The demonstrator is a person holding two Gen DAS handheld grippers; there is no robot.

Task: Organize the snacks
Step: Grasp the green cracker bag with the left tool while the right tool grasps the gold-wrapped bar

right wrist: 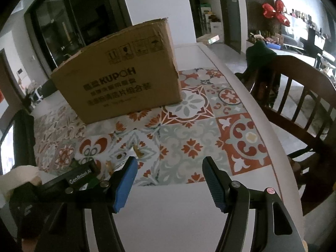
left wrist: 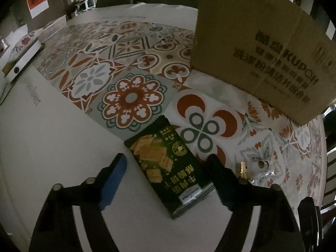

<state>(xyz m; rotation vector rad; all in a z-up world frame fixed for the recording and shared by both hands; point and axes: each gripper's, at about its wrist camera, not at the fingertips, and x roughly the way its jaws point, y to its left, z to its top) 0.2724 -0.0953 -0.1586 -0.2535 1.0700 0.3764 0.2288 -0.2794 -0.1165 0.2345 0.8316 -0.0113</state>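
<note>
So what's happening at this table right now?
A person is sorting snacks with two handheld tools. The left tool straddles a dark green cracker box lying flat on the table, its pads not yet pressing it. The right tool hangs open and empty. A small silver packet lies nearby, before a cardboard box.

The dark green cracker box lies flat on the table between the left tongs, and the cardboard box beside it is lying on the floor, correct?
Not quite. The cardboard box stands on the table, as the left wrist view shows. The cracker box does lie between the left tongs.
</note>
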